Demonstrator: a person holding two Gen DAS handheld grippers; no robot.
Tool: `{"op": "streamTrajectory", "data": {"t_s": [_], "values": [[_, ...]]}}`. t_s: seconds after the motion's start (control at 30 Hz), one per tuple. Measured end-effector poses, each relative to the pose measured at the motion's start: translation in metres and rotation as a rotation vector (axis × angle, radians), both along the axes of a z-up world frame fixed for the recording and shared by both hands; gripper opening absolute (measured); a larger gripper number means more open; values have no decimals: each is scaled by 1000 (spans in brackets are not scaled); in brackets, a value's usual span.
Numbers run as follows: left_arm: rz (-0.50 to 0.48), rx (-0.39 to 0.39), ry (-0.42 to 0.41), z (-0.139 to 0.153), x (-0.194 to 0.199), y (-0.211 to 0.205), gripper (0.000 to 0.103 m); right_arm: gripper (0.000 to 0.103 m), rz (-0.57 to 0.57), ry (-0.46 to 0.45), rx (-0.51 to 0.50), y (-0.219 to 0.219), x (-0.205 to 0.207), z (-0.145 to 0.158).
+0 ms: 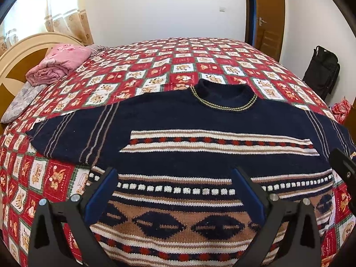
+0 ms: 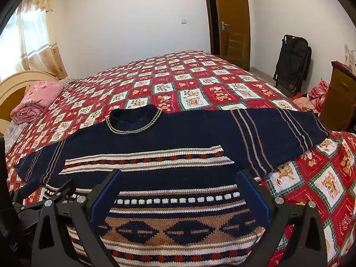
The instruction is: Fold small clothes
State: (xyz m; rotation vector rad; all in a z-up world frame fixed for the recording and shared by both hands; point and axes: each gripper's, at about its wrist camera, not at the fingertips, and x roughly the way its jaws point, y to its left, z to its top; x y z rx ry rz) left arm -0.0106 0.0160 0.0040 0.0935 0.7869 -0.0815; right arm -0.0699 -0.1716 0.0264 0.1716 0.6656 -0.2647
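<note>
A small navy knit sweater with white, tan and red bands lies flat, front up, on the bed, collar away from me and both short sleeves spread out. It also shows in the right wrist view. My left gripper is open and empty, hovering over the sweater's lower part. My right gripper is open and empty, over the lower part a little to the right. The right gripper's tip shows at the right edge of the left view; the left gripper shows at the lower left of the right view.
The bed has a red and white patchwork quilt. A folded pink blanket lies by the headboard at the far left. A black bag, a wooden cabinet and red checked cloth stand on the right. A door is behind.
</note>
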Motion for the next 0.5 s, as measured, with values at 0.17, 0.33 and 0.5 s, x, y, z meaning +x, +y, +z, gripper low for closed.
{"op": "streamTrajectory", "data": {"t_s": [0.17, 0.33, 0.5], "values": [[0, 2, 1, 0, 0, 0, 103, 102, 2, 4, 8, -2, 0, -3], [1, 1, 3, -1, 0, -1, 103, 102, -3, 5, 8, -3, 1, -4], [-5, -1, 7, -2, -1, -2, 103, 102, -24, 12, -13, -13, 3, -2]]}}
